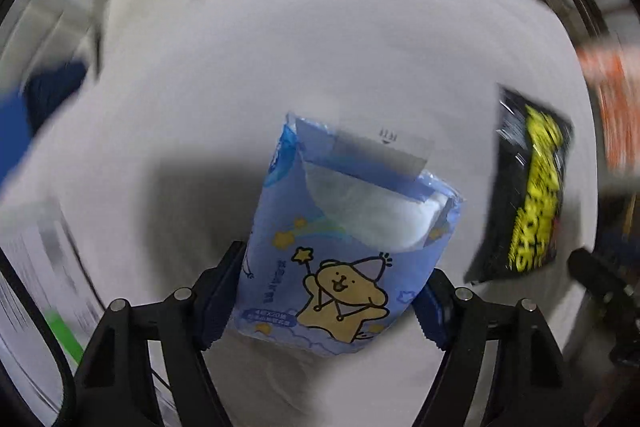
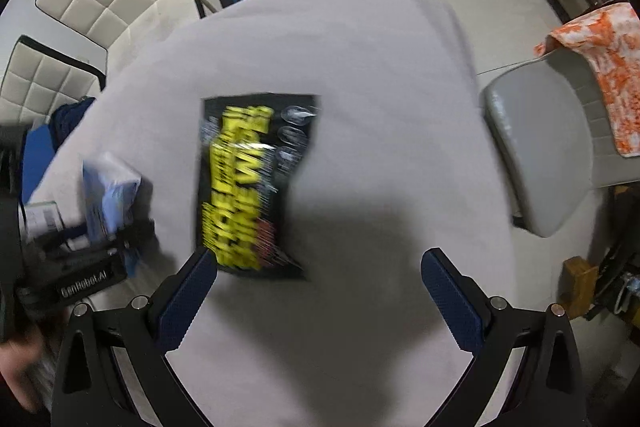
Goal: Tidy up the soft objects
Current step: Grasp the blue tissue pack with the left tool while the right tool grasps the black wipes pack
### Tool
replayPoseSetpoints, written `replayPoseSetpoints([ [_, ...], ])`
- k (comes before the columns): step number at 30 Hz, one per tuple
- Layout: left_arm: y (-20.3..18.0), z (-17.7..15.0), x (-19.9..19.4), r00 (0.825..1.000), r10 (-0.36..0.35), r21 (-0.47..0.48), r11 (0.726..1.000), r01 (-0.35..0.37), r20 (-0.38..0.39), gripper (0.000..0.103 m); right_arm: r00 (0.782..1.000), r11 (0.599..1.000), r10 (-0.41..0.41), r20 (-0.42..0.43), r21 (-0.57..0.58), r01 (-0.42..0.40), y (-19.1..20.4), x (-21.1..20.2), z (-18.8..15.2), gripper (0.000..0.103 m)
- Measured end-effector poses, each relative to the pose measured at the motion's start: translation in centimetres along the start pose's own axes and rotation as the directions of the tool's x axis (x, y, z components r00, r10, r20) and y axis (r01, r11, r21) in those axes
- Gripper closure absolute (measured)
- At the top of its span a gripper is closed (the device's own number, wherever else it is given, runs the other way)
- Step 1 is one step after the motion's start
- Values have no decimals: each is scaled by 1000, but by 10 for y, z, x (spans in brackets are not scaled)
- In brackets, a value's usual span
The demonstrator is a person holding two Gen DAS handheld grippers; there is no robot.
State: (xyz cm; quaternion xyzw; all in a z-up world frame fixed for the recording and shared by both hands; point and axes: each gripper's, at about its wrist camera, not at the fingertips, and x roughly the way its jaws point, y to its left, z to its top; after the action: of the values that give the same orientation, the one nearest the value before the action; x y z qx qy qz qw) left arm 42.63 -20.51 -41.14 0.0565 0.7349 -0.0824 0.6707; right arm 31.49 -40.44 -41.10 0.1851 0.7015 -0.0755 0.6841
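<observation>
— What's the left gripper (image 1: 332, 303) got?
— A soft blue plastic tissue pack with a yellow cartoon bear (image 1: 344, 239), pinched between its pads above the grey cloth-covered table (image 1: 280, 47).
— And the right gripper (image 2: 320, 291)?
— Spread wide, empty, just short of the black-and-yellow flat packet (image 2: 252, 187) lying on the cloth.

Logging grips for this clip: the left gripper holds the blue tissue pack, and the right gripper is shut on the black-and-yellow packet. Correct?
Not quite. The right gripper is open; the black-and-yellow packet lies on the grey cloth, per the right wrist view. The left gripper does hold the blue tissue pack.
</observation>
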Motion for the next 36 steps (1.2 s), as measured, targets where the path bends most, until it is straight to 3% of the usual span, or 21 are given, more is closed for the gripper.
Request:
replayPoseSetpoints([
  [3,27,-15,2,998,-66,-194,979,66,7,29,999,999,37,-9,17,-37,19,9,12,0],
  [5,39,-21,4,996,-87,-255,963,85,7,29,999,999,33,-25,22,-32,33,19,22,1],
  [7,45,-27,3,996,-88,-268,959,89,17,29,999,1000,9,-45,19,-8,42,29,29,9],
  [9,44,-28,3,997,-74,-248,966,74,11,29,996,1000,-28,-86,4,29,52,41,32,34],
  [14,27,-20,7,999,-33,-183,982,35,13,29,987,985,-136,-83,-122,126,72,47,16,41],
  [20,28,-41,6,999,-31,-174,984,29,-9,36,969,961,-161,-186,-255,111,83,55,-32,42],
  [25,16,-64,12,1000,20,-139,990,-22,-17,34,974,959,-173,-144,-251,133,85,54,-48,40],
  [29,3,-69,17,999,38,-111,993,-41,-30,29,973,960,-180,-148,-242,140,93,57,-49,25],
  [34,-3,-73,22,999,51,-98,994,-53,-18,31,971,961,-195,-142,-227,159,101,56,-52,27],
  [36,2,-77,19,998,55,-93,994,-55,-6,38,972,962,-193,-132,-219,162,103,53,-48,35],
])
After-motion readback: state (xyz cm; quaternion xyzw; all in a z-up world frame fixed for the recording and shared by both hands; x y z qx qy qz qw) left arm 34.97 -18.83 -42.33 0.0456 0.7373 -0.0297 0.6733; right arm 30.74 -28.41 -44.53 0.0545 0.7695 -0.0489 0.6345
